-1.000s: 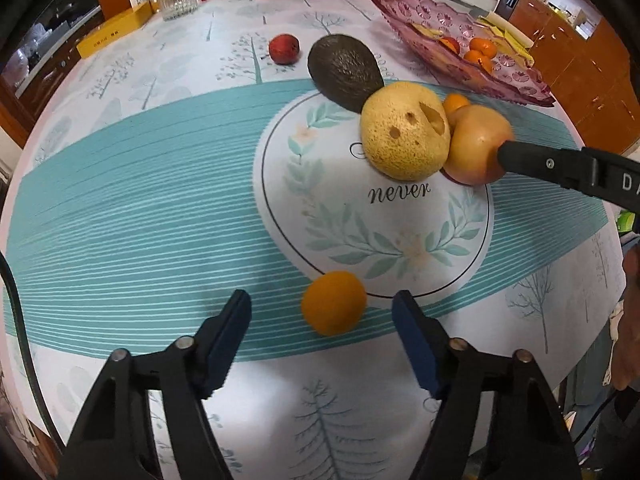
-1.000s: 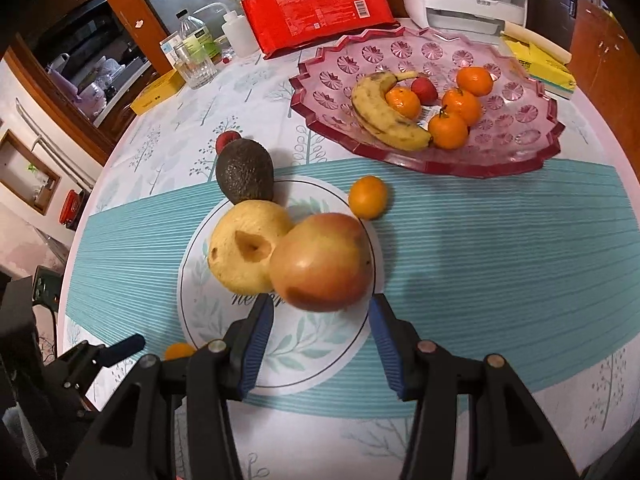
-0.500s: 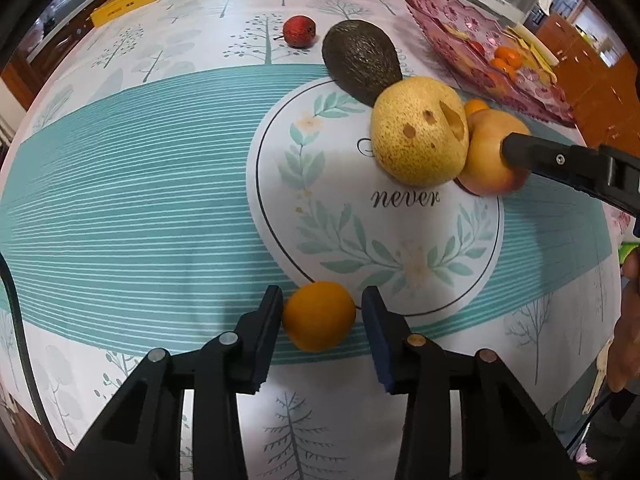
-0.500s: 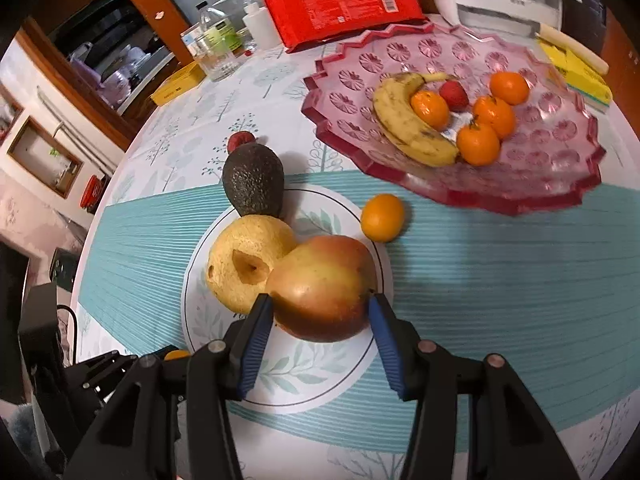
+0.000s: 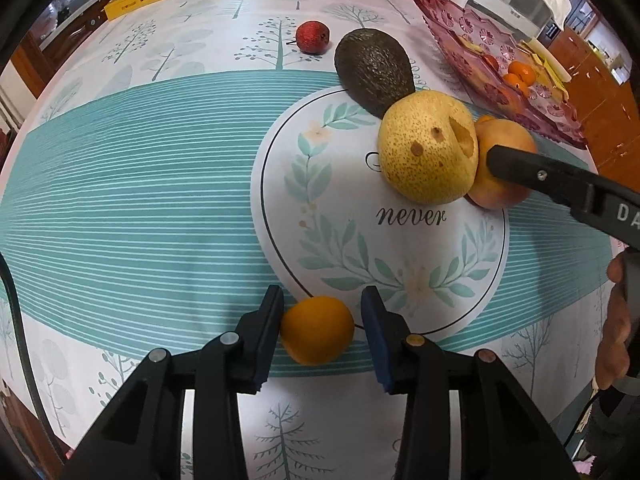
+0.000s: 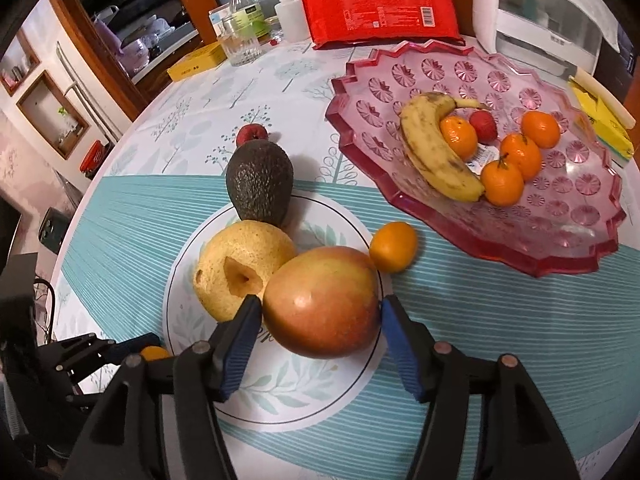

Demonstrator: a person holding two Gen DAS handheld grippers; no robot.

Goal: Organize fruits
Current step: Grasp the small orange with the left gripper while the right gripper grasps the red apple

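My left gripper (image 5: 321,295) points down at the tablecloth, shut on a small orange (image 5: 317,330) near the front edge of the printed circle. My right gripper (image 6: 320,304) straddles a red-yellow apple (image 6: 322,302) that rests on the cloth against a yellow pear (image 6: 240,264). Its jaws are opening, and the pads stand just off the apple's sides. Behind the pear lies a dark avocado (image 6: 260,182) with a small red fruit (image 5: 313,37) beyond it. Another small orange (image 6: 393,246) sits right of the apple. The pink glass bowl (image 6: 560,248) holds a banana, several small oranges and a red fruit.
A red packet (image 6: 380,4), a glass (image 6: 240,44), bottles, a yellow box (image 6: 196,62) and a white appliance (image 6: 540,16) line the table's far side. A person's hand (image 5: 616,320) shows at the right edge of the left wrist view.
The left jaws closed from wide apart onto the small orange. The right gripper came down with the apple beside the pear, and its jaws have widened.
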